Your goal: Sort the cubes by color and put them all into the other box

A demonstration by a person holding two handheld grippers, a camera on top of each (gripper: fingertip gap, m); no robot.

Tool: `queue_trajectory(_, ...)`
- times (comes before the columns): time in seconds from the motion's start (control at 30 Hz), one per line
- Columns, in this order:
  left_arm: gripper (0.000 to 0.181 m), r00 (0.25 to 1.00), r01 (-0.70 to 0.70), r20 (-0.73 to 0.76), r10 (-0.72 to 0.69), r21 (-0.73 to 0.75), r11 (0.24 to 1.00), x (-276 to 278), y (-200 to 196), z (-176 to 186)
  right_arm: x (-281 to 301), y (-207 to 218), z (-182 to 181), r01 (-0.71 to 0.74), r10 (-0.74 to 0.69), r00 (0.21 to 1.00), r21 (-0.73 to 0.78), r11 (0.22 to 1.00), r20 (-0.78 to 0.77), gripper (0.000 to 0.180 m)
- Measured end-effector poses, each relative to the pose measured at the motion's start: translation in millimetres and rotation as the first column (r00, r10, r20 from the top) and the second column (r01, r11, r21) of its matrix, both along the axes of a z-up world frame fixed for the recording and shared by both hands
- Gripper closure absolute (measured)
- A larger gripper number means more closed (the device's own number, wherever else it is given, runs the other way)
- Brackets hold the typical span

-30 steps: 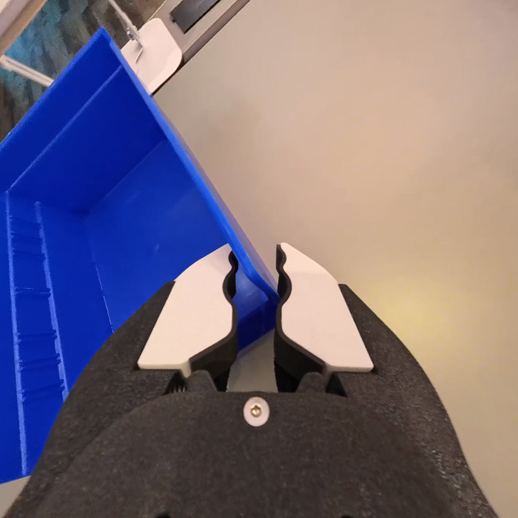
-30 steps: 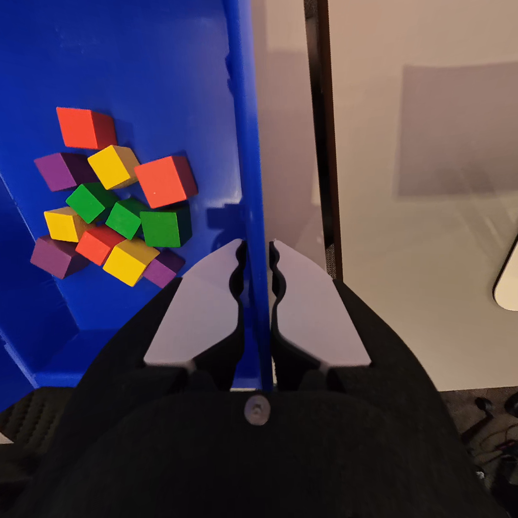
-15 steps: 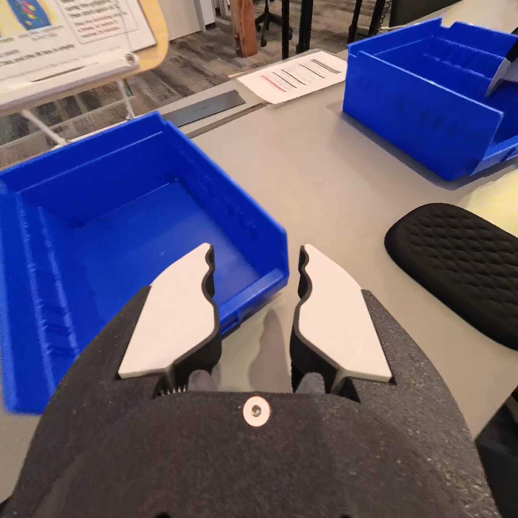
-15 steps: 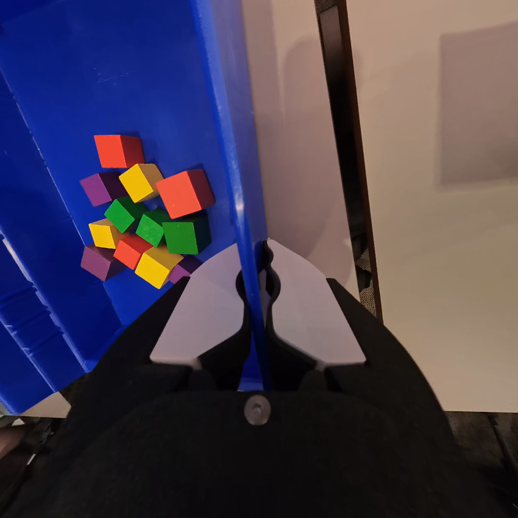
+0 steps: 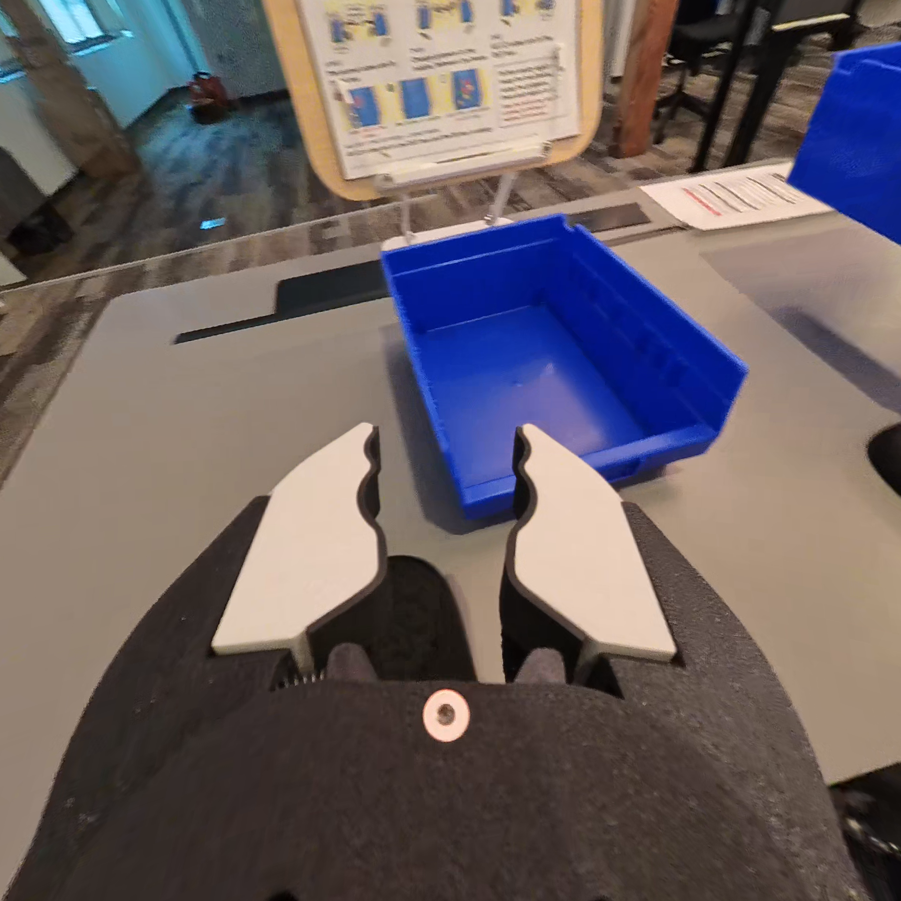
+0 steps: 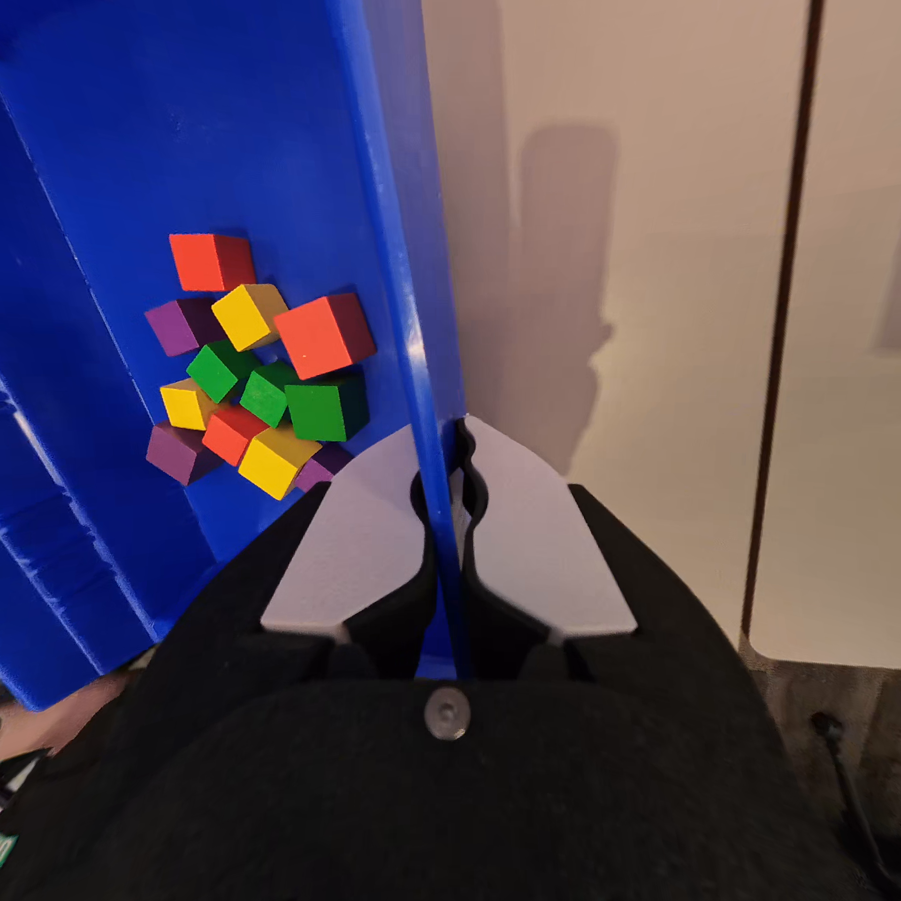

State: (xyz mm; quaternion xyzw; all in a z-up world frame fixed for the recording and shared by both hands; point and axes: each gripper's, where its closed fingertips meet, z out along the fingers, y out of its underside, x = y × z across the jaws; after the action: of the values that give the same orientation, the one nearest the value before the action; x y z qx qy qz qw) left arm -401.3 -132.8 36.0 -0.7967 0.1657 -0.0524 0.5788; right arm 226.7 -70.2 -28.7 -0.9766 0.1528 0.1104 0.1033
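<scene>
My right gripper [image 6: 446, 429] is shut on the side wall of a blue box [image 6: 385, 209] and holds it tilted above the table. Several red, yellow, green and purple cubes [image 6: 258, 370] lie heaped inside it against that wall. In the left wrist view this box [image 5: 848, 136] hangs in the air at the upper right. A second blue box [image 5: 648, 312] stands empty on the grey table [image 5: 195, 414]. My left gripper [image 5: 446, 431] is open and empty, just in front of the empty box's low front lip.
An instruction board [image 5: 448, 83] on a stand is behind the empty box. A printed sheet [image 5: 736, 200] lies at the table's back right. A black padded rest [image 5: 887, 458] is at the right edge. A dark seam [image 6: 780, 312] runs down the table in the right wrist view.
My left gripper let go of the empty box's wall, opened wide and drew back; that box now sits flat on the table. My right gripper closed on the other box's wall and lifted it.
</scene>
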Motion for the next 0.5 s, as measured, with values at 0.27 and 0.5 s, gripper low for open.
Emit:
queue_trajectory(0.27, 0.131, 0.985, -0.171, 0.019, 0.171, -0.007, 0.985, -82, -12, -2, -166, 56, 69, -0.249, 0.249, 0.969, 0.020, 0.968, -0.010, 0.174)
queue_trajectory(0.5, 0.131, 0.960, -0.280, 0.002, 0.280, -0.047, 0.959, -138, -19, -17, -345, 106, 91, -0.486, 0.487, 0.873, 0.039, 0.873, -0.032, 0.174)
